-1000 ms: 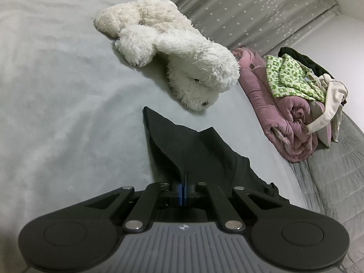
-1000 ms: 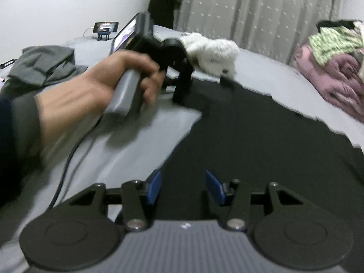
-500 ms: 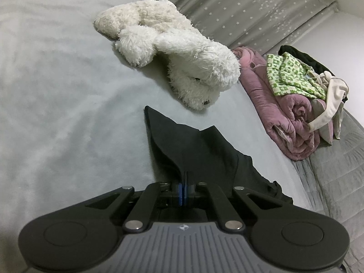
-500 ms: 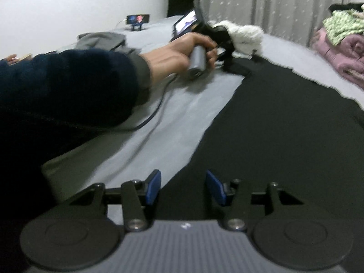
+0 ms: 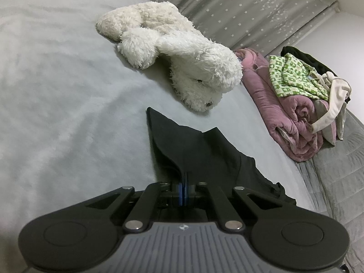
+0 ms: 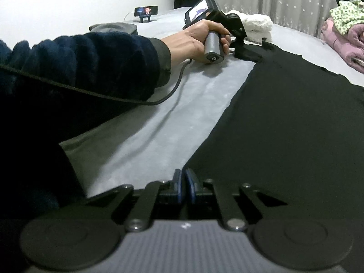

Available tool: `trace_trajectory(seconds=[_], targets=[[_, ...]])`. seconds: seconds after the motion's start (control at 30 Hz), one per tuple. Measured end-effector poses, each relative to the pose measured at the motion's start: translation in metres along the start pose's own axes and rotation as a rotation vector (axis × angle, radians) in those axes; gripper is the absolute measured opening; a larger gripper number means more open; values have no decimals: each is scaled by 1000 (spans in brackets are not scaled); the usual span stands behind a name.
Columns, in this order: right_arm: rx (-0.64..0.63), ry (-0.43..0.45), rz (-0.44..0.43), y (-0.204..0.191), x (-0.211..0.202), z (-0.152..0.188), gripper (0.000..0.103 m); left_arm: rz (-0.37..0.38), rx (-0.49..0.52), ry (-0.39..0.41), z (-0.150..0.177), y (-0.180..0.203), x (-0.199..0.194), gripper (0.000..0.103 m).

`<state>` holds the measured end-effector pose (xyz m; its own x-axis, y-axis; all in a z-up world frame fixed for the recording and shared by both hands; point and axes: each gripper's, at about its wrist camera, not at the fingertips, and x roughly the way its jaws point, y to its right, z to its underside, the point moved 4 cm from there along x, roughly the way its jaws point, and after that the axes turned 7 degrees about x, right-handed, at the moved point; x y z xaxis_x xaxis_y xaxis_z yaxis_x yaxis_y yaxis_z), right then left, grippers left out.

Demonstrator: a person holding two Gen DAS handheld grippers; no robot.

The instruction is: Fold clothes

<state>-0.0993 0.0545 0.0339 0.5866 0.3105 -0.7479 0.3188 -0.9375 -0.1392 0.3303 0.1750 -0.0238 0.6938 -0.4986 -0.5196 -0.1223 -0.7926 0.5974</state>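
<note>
Grey bedding (image 5: 56, 104) fills the left wrist view, where the left gripper (image 5: 183, 187) is clamped on a corner of the black garment (image 5: 200, 152) at lower centre, below a white plush toy (image 5: 182, 68). Across the right wrist view, the garment spreads right, and the right gripper (image 6: 184, 187) is closed on its near edge at bottom centre. With both corners apparently gripped, a lift and fold-over is judged next, both edges kept level.

Plush dog (image 5: 182, 68) ahead, bare bedsheet (image 5: 56, 102) leftward

A garment (image 6: 284, 118) lies spread on the bed (image 5: 56, 104), a plush toy (image 5: 182, 68) beyond its far corner, a heap of clothes (image 5: 302, 104) to the right, a phone (image 6: 145, 12) far left.
</note>
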Motion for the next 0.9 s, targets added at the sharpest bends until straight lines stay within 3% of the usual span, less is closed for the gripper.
trace_trajectory(seconds=[0.1, 0.43, 0.9], targets=[[19, -1, -15, 1, -1, 2, 22, 1, 1, -2, 0, -1, 0, 1], [34, -3, -40, 9, -2, 6, 19, 7, -5, -6, 0, -2, 0, 1], [-43, 17, -44, -2, -21, 18, 30, 1, 3, -4, 2, -4, 2, 2]])
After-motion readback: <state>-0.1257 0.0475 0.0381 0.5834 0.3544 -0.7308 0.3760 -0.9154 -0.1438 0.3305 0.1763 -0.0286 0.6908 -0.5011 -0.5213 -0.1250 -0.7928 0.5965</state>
